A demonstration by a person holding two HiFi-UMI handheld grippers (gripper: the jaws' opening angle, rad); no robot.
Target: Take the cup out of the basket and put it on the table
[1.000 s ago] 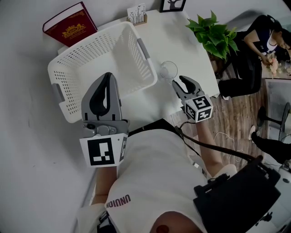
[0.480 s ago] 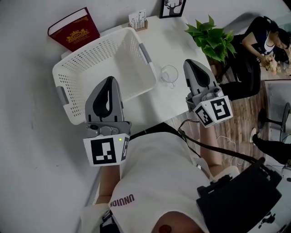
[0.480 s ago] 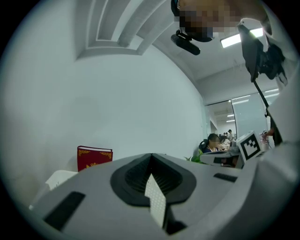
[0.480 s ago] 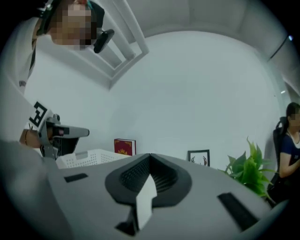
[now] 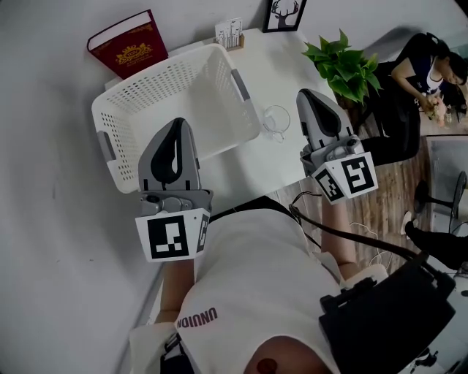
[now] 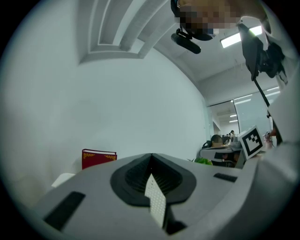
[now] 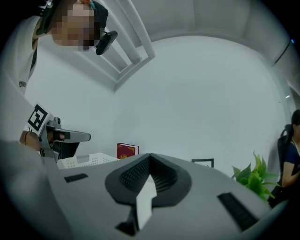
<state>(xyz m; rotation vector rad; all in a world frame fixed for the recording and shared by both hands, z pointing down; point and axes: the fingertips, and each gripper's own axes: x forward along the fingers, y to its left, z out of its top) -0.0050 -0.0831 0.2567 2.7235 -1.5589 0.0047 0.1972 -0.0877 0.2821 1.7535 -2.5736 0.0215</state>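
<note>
A clear glass cup (image 5: 276, 121) stands upright on the white table (image 5: 272, 64), just right of the white perforated basket (image 5: 175, 102). The basket holds nothing that I can see. My right gripper (image 5: 308, 96) hangs shut and empty right of the cup, apart from it, jaws pointing up and away. My left gripper (image 5: 178, 123) is also shut and empty, over the basket's near rim. In the right gripper view the closed jaws (image 7: 150, 157) face the wall, with the basket (image 7: 89, 160) low at left. In the left gripper view the closed jaws (image 6: 151, 157) also face the wall.
A red book (image 5: 130, 50) leans against the wall behind the basket. A small card holder (image 5: 229, 32) and a picture frame (image 5: 284, 13) stand at the table's back. A green plant (image 5: 344, 64) sits at its right edge. A person (image 5: 431, 62) sits beyond.
My right gripper stood open beside the cup a second ago; it has since shut empty and lifted away to the right. The cup stays on the table. The left gripper barely moved.
</note>
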